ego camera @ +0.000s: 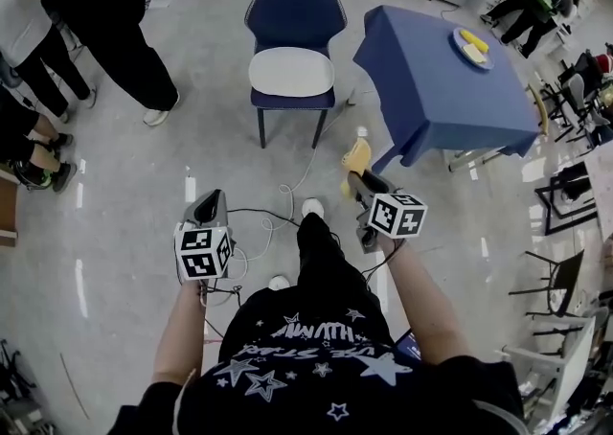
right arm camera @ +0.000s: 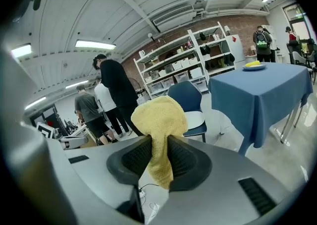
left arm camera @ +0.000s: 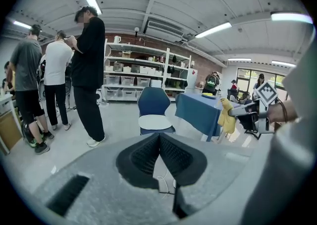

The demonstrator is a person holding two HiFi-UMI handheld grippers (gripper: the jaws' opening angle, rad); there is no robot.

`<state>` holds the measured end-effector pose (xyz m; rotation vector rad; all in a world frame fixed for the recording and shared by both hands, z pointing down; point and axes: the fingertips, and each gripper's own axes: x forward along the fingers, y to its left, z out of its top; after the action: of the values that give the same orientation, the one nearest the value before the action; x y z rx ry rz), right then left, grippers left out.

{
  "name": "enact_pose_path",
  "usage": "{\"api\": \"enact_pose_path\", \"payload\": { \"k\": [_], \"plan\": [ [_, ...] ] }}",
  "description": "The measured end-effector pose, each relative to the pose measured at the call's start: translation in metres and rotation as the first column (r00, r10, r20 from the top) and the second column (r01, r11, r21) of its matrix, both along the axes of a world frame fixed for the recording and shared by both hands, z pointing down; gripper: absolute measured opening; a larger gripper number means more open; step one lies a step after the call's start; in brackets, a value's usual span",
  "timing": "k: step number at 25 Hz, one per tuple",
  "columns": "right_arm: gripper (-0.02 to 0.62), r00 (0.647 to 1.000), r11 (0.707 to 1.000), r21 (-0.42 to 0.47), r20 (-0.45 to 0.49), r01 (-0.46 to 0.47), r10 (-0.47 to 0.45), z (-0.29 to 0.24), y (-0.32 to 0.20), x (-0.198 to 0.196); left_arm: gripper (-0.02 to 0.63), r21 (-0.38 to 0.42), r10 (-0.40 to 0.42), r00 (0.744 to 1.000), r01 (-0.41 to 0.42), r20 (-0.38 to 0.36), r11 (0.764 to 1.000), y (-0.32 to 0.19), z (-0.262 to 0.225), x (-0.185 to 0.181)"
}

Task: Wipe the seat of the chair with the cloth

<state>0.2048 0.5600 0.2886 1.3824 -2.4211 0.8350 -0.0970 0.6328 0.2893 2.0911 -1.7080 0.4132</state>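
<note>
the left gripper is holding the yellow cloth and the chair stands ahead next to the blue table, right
No. The yellow cloth is held by the right gripper, not the left; the right gripper view shows it pinched between those jaws. The left gripper is shut on nothing. The chair does stand ahead next to the blue table.

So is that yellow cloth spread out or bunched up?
Bunched up: the right gripper pinches the yellow cloth, which puffs out above.

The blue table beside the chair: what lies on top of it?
A plate with something yellow on it lies near the far corner of the blue tablecloth, which hides the tabletop itself.
</note>
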Motion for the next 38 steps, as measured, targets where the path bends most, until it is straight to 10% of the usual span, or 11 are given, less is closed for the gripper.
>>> {"api": "enact_pose_path", "payload": {
  "k": [21,38],
  "plan": [
    [0.100,0.987,0.980,-0.124,-0.029,0.156,-0.160,0.060,-0.303,0.038,0.018,0.000,-0.193,0.980,0.193,0.046,0.981,-0.263,-0.004,0.035],
    [0.100,0.993,0.974,-0.197,-0.011,0.112,-0.116,0.090,-0.375,0.010,0.020,-0.058,-0.135,0.990,0.137,0.035,0.989,-0.364,0.028,0.017]
  ]
}}
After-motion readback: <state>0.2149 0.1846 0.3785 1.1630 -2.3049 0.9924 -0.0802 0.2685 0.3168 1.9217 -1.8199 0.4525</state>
